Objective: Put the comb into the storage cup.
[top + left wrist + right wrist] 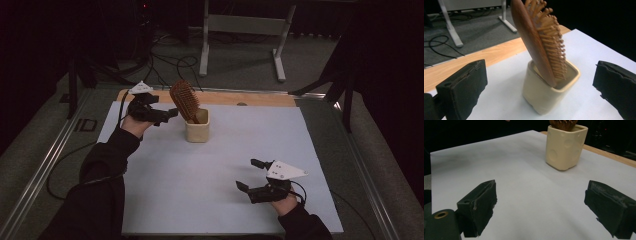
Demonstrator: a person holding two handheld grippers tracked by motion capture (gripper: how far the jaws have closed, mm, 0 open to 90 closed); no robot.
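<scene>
A wooden paddle hairbrush stands handle-down in a cream square cup at the back middle of the white sheet, its bristled head leaning left. My left gripper hovers just left of the cup, open, with nothing between its jaws. In the left gripper view the brush and the cup sit between and beyond the two jaws. Near the front right, my right gripper rests low over the sheet, open and holding nothing. The right gripper view has the cup far ahead.
A white sheet covers most of the table, with a wooden strip along its back edge. Metal rails run down both table sides. Beyond the table are a white desk frame and loose cables on the floor.
</scene>
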